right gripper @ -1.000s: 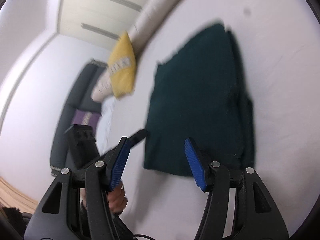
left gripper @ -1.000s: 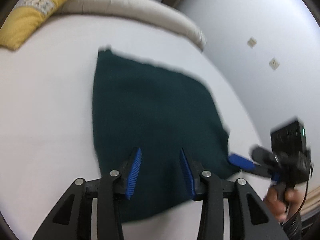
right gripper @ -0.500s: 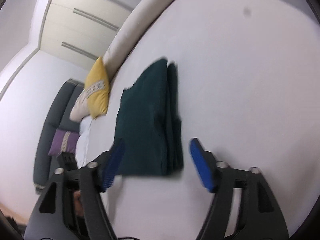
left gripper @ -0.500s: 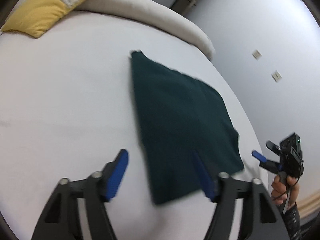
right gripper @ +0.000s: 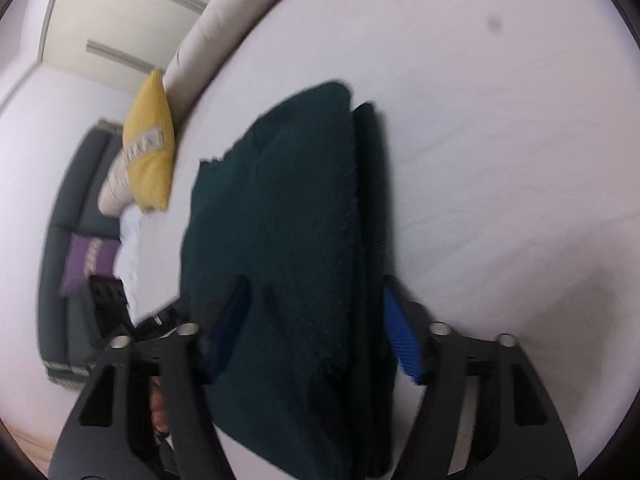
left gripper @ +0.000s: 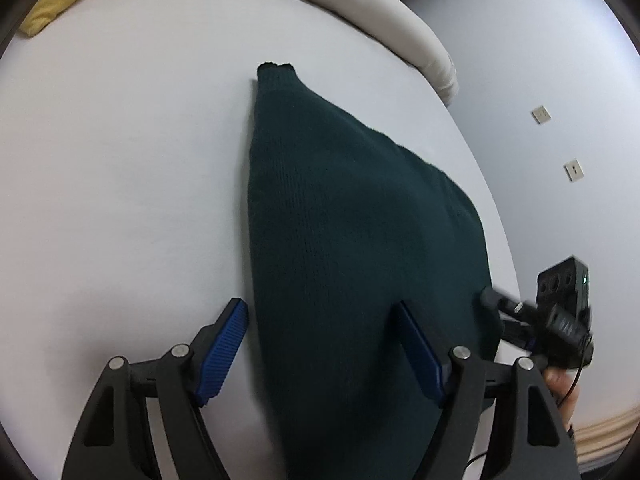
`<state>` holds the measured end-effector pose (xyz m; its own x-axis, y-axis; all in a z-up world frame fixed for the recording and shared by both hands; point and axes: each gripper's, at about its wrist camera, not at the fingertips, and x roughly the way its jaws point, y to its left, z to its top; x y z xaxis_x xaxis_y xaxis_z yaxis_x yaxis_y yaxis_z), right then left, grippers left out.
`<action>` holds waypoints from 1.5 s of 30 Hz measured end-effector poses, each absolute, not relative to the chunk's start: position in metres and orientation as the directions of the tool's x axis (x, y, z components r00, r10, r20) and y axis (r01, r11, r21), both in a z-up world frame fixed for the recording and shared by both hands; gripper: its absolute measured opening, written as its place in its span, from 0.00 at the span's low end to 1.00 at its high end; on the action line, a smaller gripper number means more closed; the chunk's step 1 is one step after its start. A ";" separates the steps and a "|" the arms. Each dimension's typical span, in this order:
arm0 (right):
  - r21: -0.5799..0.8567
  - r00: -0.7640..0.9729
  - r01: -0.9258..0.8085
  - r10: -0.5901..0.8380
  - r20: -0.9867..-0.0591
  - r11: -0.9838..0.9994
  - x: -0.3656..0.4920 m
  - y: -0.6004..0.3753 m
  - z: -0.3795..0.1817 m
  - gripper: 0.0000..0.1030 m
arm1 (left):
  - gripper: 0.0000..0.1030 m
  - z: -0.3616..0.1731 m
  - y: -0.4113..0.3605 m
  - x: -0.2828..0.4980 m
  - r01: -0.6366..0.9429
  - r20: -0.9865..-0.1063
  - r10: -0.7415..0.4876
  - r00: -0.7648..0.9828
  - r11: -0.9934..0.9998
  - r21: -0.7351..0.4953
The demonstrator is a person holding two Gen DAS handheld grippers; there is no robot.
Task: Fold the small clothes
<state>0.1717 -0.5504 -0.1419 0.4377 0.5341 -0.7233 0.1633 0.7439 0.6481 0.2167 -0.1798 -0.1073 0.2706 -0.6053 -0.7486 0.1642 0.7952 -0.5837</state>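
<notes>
The bed (left gripper: 120, 200) carries one dark green sweater (left gripper: 352, 240), already folded into a stacked slab near the bed's right edge, with a bolster (left gripper: 360, 12) along the far side and a yellow pillow (right gripper: 150, 140) at the corner.

Half a second ago both grippers stood back from the sweater, with its near edge ahead of their fingers. Now both have closed in. The left gripper (left gripper: 324, 352) has its fingers spread wide, one on bare sheet just left of the fold and the other over the cloth. The right gripper (right gripper: 316, 328) is likewise spread, straddling the stacked edge — one finger over the cloth, the other beside it on the sheet. Neither holds anything yet. That suggests the earlier folds are done and a further grasp, for one more fold or for lifting the bundle away, is being set up.

The near end of the sweater runs out of both views, so its nearest edge cannot be seen. The right wrist view is blurred, and the layers at the stacked edge cannot be counted. Whether any finger touches the cloth is unclear.
</notes>
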 end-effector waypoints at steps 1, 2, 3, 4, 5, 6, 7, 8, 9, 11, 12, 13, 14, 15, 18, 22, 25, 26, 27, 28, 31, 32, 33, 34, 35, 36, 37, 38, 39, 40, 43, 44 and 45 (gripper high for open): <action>0.631 0.430 0.156 0.523 -0.736 0.760 0.174 -0.546 -0.142 0.52 | 0.70 -0.108 -0.179 0.217 0.163 -0.750 -0.604 0.270 0.796 -0.583; 0.618 0.423 0.152 0.514 -0.746 0.772 0.178 -0.544 -0.144 0.44 | 0.69 -0.108 -0.182 0.218 0.163 -0.755 -0.599 0.267 0.800 -0.577; 0.601 0.414 0.153 0.501 -0.760 0.784 0.180 -0.542 -0.145 0.38 | 0.68 -0.108 -0.184 0.220 0.165 -0.764 -0.588 0.264 0.808 -0.565; 0.596 0.409 0.159 0.497 -0.765 0.787 0.181 -0.542 -0.145 0.35 | 0.65 -0.107 -0.188 0.221 0.167 -0.775 -0.575 0.262 0.818 -0.551; 0.591 0.403 0.168 0.493 -0.771 0.789 0.184 -0.542 -0.145 0.31 | 0.63 -0.106 -0.192 0.223 0.171 -0.787 -0.561 0.259 0.828 -0.534; 0.579 0.398 0.170 0.482 -0.781 0.797 0.181 -0.541 -0.144 0.28 | 0.58 -0.103 -0.193 0.220 0.171 -0.796 -0.547 0.260 0.837 -0.519; 0.556 0.395 0.173 0.460 -0.795 0.813 0.183 -0.536 -0.143 0.27 | 0.54 -0.101 -0.196 0.220 0.167 -0.807 -0.529 0.262 0.848 -0.502; 0.520 0.393 0.168 0.427 -0.814 0.837 0.186 -0.529 -0.141 0.26 | 0.52 -0.099 -0.199 0.219 0.170 -0.818 -0.511 0.265 0.860 -0.482; 0.482 0.394 0.161 0.392 -0.831 0.861 0.189 -0.520 -0.138 0.25 | 0.49 -0.097 -0.199 0.218 0.178 -0.824 -0.499 0.269 0.867 -0.467; 0.378 0.398 0.133 0.300 -0.867 0.916 0.184 -0.506 -0.126 0.23 | 0.44 -0.091 -0.205 0.216 0.203 -0.839 -0.463 0.284 0.885 -0.419; 0.317 0.401 0.116 0.248 -0.882 0.941 0.184 -0.496 -0.120 0.22 | 0.42 -0.089 -0.205 0.216 0.208 -0.842 -0.456 0.287 0.888 -0.410; 0.265 0.405 0.102 0.203 -0.891 0.959 0.184 -0.488 -0.115 0.22 | 0.40 -0.087 -0.206 0.214 0.212 -0.846 -0.447 0.291 0.892 -0.398; 0.196 0.413 0.086 0.145 -0.899 0.977 0.182 -0.477 -0.108 0.21 | 0.39 -0.085 -0.205 0.213 0.213 -0.847 -0.442 0.295 0.895 -0.393; 0.153 0.422 0.075 0.108 -0.900 0.985 0.182 -0.471 -0.103 0.21 | 0.38 -0.085 -0.202 0.212 0.214 -0.848 -0.439 0.297 0.896 -0.389; 0.044 0.465 0.034 0.023 -0.885 0.998 0.171 -0.449 -0.081 0.20 | 0.35 -0.071 -0.196 0.203 0.226 -0.850 -0.424 0.313 0.902 -0.367; 0.057 0.513 -0.021 0.060 -0.856 0.998 0.150 -0.421 -0.047 0.20 | 0.35 -0.040 -0.173 0.179 0.253 -0.843 -0.393 0.367 0.914 -0.316; 0.083 0.539 -0.057 0.101 -0.836 0.995 0.130 -0.398 -0.024 0.20 | 0.35 -0.016 -0.142 0.157 0.271 -0.832 -0.381 0.404 0.918 -0.289; 0.097 0.543 -0.066 0.117 -0.831 0.993 0.125 -0.391 -0.018 0.20 | 0.35 -0.008 -0.131 0.149 0.279 -0.829 -0.376 0.413 0.919 -0.277; 0.109 0.548 -0.082 0.137 -0.825 0.991 0.118 -0.381 -0.011 0.20 | 0.35 -0.003 -0.124 0.142 0.283 -0.828 -0.372 0.420 0.920 -0.270; 0.113 0.553 -0.098 0.149 -0.820 0.989 0.113 -0.371 -0.005 0.20 | 0.35 0.004 -0.113 0.134 0.284 -0.827 -0.366 0.427 0.923 -0.261; 0.130 0.560 -0.146 0.190 -0.806 0.981 0.093 -0.340 0.007 0.20 | 0.35 0.015 -0.085 0.110 0.281 -0.824 -0.345 0.449 0.930 -0.236; 0.130 0.562 -0.170 0.204 -0.802 0.977 0.084 -0.326 0.011 0.20 | 0.35 0.016 -0.072 0.100 0.276 -0.824 -0.339 0.454 0.933 -0.231; 0.133 0.562 -0.181 0.213 -0.799 0.974 0.079 -0.316 0.014 0.20 | 0.35 0.017 -0.062 0.094 0.270 -0.825 -0.332 0.457 0.936 -0.227; 0.139 0.562 -0.195 0.227 -0.796 0.971 0.073 -0.305 0.015 0.20 | 0.35 0.016 -0.058 0.092 0.266 -0.825 -0.327 0.461 0.938 -0.223; 0.141 0.560 -0.204 0.234 -0.795 0.969 0.069 -0.297 0.016 0.20 | 0.35 0.014 -0.054 0.090 0.261 -0.825 -0.323 0.464 0.940 -0.221; 0.149 0.554 -0.210 0.243 -0.796 0.966 0.066 -0.289 0.014 0.20 | 0.35 0.011 -0.047 0.087 0.255 -0.826 -0.319 0.465 0.942 -0.219; 0.159 0.548 -0.212 0.252 -0.798 0.964 0.064 -0.281 0.013 0.20 | 0.35 0.007 -0.036 0.083 0.243 -0.830 -0.312 0.461 0.945 -0.220; 0.174 0.541 -0.214 0.265 -0.798 0.961 0.061 -0.275 0.011 0.20 | 0.35 0.004 -0.030 0.079 0.237 -0.833 -0.309 0.459 0.946 -0.221; 0.188 0.532 -0.218 0.278 -0.799 0.958 0.057 -0.268 0.008 0.20 | 0.35 -0.001 -0.021 0.075 0.226 -0.837 -0.304 0.455 0.949 -0.221; 0.199 0.525 -0.221 0.288 -0.801 0.955 0.054 -0.263 0.004 0.20 | 0.35 -0.005 -0.016 0.072 0.220 -0.839 -0.301 0.454 0.950 -0.222; 0.204 0.511 -0.228 0.295 -0.807 0.952 0.048 -0.249 -0.016 0.20 | 0.35 -0.018 -0.001 0.069 0.214 -0.836 -0.299 0.459 0.951 -0.223; 0.199 0.508 -0.227 0.290 -0.811 0.953 0.051 -0.242 -0.027 0.20 | 0.36 -0.024 0.000 0.070 0.215 -0.838 -0.296 0.459 0.952 -0.219; 0.215 0.493 -0.213 0.294 -0.819 0.953 0.055 -0.241 -0.040 0.20 | 0.36 -0.032 0.001 0.072 0.212 -0.843 -0.292 0.452 0.953 -0.216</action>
<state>0.0546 -0.2407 -0.0399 0.4930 0.2944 -0.8187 -0.2128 0.9532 0.2146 0.0720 0.0011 -0.0323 0.4517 -0.2917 -0.8431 0.2115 0.9531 -0.2164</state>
